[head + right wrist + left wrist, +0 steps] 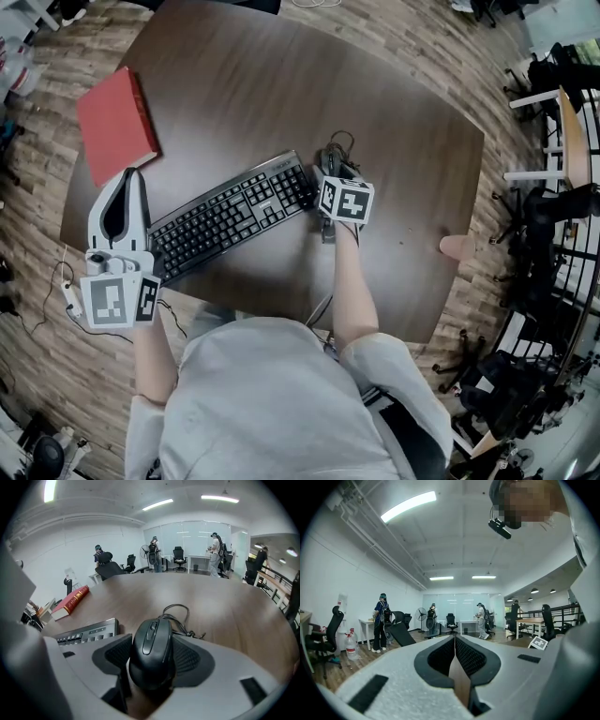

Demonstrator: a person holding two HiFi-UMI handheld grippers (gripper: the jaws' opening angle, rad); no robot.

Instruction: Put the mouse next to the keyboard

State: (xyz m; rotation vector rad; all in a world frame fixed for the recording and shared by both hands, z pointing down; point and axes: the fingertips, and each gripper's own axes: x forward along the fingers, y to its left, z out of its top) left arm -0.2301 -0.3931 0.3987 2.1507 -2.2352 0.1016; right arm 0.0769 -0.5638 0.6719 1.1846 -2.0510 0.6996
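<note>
Between the jaws of the right claw (152, 641), pinched by its flanks: the mouse (152, 658), keyboard (89, 632) just to the claw's left. Likely the setting-down step; next, settle onto the table (225, 606), spread, withdraw. Left claw (454, 641) pressed together, empty.

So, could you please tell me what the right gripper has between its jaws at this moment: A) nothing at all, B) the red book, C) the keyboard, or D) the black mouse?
D: in the right gripper view, the right gripper has its jaws closed against both sides of the black mouse, with the cable bunched ahead of it and the keyboard off to its left.
</note>
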